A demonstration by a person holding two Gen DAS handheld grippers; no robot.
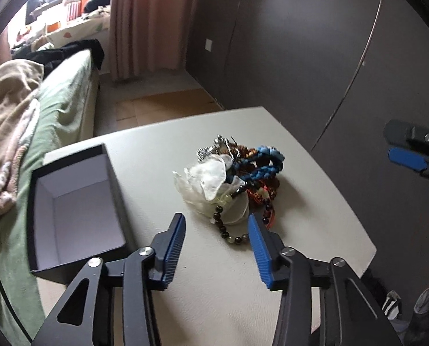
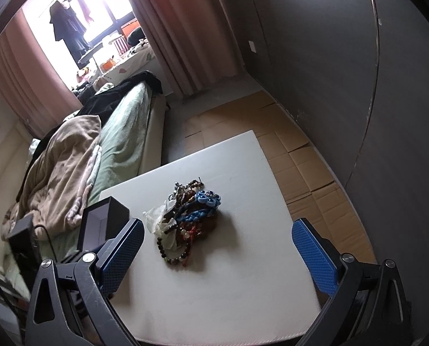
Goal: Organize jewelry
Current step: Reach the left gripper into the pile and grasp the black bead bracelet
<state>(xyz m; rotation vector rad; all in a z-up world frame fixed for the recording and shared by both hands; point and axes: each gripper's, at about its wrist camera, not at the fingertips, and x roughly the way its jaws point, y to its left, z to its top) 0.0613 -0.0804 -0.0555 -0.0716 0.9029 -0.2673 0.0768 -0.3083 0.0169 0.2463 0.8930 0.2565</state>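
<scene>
Straight ahead at twelve o'clock of the spread, empty left claw (image 1: 216,225), the nearer one, lies the jewelry pile (image 1: 234,184), its bead strand (image 1: 231,235) trailing between the tips, while the right claw (image 2: 217,239) hangs released farther back.

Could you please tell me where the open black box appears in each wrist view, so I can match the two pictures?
Left wrist view: the open black box sits at lower left, on the white table's left edge, its pale inside showing.
Right wrist view: the box is at lower left, partly hidden behind a blue finger.
Shared landmark: the jewelry pile at the table's middle, right of the box.
</scene>
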